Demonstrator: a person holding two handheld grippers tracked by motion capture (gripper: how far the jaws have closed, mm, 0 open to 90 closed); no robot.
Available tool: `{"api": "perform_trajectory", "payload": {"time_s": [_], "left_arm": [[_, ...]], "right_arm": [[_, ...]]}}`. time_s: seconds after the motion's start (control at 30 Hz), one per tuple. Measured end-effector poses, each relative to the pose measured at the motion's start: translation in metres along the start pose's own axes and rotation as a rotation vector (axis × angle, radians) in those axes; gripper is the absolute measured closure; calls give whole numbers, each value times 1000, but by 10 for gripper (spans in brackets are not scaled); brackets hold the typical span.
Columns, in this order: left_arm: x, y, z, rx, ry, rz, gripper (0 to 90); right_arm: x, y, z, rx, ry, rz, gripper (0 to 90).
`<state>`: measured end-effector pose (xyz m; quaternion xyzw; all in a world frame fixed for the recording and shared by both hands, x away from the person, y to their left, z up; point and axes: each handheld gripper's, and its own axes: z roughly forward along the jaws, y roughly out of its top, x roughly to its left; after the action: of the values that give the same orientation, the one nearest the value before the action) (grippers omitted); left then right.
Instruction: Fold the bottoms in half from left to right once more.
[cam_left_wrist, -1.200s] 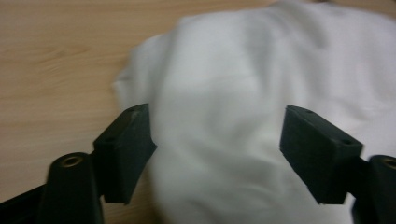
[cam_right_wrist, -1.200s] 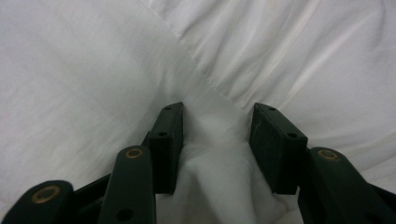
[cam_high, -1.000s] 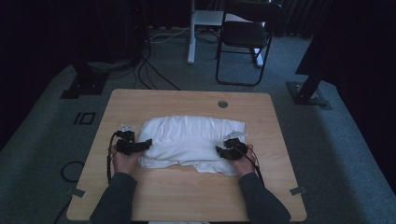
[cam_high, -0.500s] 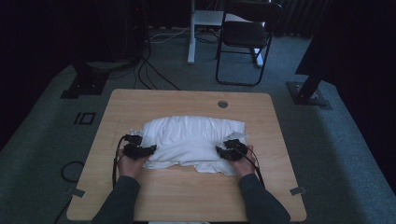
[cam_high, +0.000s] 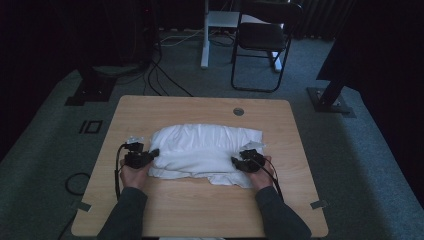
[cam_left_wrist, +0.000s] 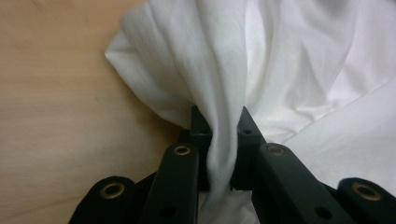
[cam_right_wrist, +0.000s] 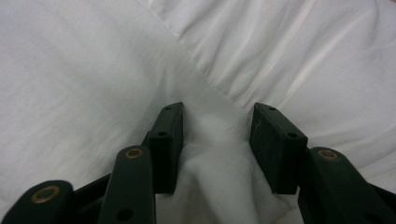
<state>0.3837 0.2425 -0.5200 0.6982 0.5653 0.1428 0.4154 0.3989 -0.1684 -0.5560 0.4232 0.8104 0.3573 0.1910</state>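
A white cloth (cam_high: 205, 147) lies folded in a thick bundle on the middle of the wooden table (cam_high: 200, 210). My left gripper (cam_high: 152, 152) is at the cloth's left edge; its jaws have just been closing. In the left gripper view the gripper (cam_left_wrist: 219, 126) is shut on a narrow upright fold of the cloth (cam_left_wrist: 299, 70). My right gripper (cam_high: 235, 161) is at the cloth's right front part. In the right gripper view its jaws (cam_right_wrist: 217, 121) stand partly apart, with a thick hump of cloth (cam_right_wrist: 93, 70) pressed between the pads.
A round cable hole (cam_high: 238, 111) sits near the table's far edge. Beyond the table stand a black chair (cam_high: 265, 40), a white desk leg (cam_high: 205, 35) and floor cables (cam_high: 160, 75). Dark stand bases (cam_high: 90, 92) (cam_high: 330, 100) flank the table's far corners.
My left gripper has slid a little right onto the cloth's left edge and shut on a fold of it. The right gripper has kept still on the cloth.
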Motion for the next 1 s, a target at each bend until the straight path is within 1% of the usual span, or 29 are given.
{"api": "perform_trajectory", "payload": {"time_s": [0.03, 0.07, 0.1, 0.17, 0.2, 0.23, 0.27, 0.3, 0.33, 0.37, 0.4, 0.43, 0.47, 0.5, 0.53, 0.57, 0.6, 0.63, 0.67, 0.7, 0.73, 0.77, 0.8, 0.83, 0.87, 0.9, 0.93, 0.97, 1.0], "left_arm": [[0, 0, 0, 0, 0, 0, 834], [-4, 6, -6, -15, 2, 32, 834], [-4, 6, -6, -15, 2, 32, 834], [-6, 11, -9, -26, -6, 36, 833], [-6, 15, -11, -38, -16, 33, 833], [-6, 15, -11, -38, -16, 33, 834], [-7, 18, -13, -57, -27, 32, 833], [-7, 18, -13, -57, -27, 32, 833], [-9, 21, -16, -69, -35, 36, 834], [-9, 21, -16, -69, -35, 36, 833], [-12, 23, -18, -73, -36, 54, 833], [-12, 23, -18, -73, -36, 54, 833], [-13, 25, -19, -73, -33, 59, 833], [-14, 26, -19, -72, -31, 64, 833], [-13, 27, -19, -78, -35, 57, 833], [-13, 27, -19, -78, -35, 57, 833], [-13, 28, -20, -85, -41, 53, 833], [-13, 28, -20, -85, -41, 53, 833], [-14, 29, -20, -91, -46, 53, 833], [-14, 29, -20, -91, -46, 53, 833], [-15, 31, -22, -95, -48, 55, 833], [-15, 31, -22, -95, -48, 55, 833], [-16, 34, -24, -106, -50, 55, 833], [-16, 34, -24, -106, -50, 55, 834], [-17, 38, -28, -123, -54, 63, 834], [-17, 38, -28, -123, -54, 63, 834], [-19, 43, -33, -144, -64, 63, 834], [-19, 43, -33, -144, -64, 63, 835], [-21, 49, -38, -162, -74, 71, 835]], "right_arm": [[0, 0, 0, 0, 0, 0, 536], [0, 0, 0, 0, 0, 1, 536], [0, 0, 0, 0, 0, 1, 536], [0, 0, 0, 2, -3, 0, 536], [1, 0, 0, 4, -4, 0, 536], [1, 0, 0, 4, -4, 0, 536], [1, 1, -1, 11, -3, -3, 536], [1, 1, -1, 11, -3, -3, 536], [0, 2, -2, 23, 1, -12, 533], [0, 2, -2, 23, 1, -12, 533], [-1, 5, -4, 35, 6, -7, 510], [-1, 5, -4, 35, 6, -7, 510], [-2, 12, -10, 19, -1, -13, 490], [-2, 12, -10, 19, -1, -13, 490], [-2, 19, -18, -20, -11, -6, 481], [-2, 19, -18, -20, -11, -6, 481], [0, 29, -26, -78, -3, 3, 464], [0, 29, -26, -78, -3, 3, 464], [6, 39, -30, -116, 9, -14, 442], [6, 39, -30, -116, 9, -14, 442], [15, 48, -27, -120, 34, -33, 425], [15, 48, -27, -120, 34, -33, 425], [25, 52, -17, -106, 58, -44, 426], [25, 52, -17, -106, 58, -44, 426], [32, 51, -1, -61, 69, -59, 437], [32, 51, -1, -61, 69, -59, 437], [38, 48, 13, -24, 92, -58, 449], [38, 48, 13, -24, 92, -58, 449], [43, 46, 25, 9, 131, -54, 457]]}}
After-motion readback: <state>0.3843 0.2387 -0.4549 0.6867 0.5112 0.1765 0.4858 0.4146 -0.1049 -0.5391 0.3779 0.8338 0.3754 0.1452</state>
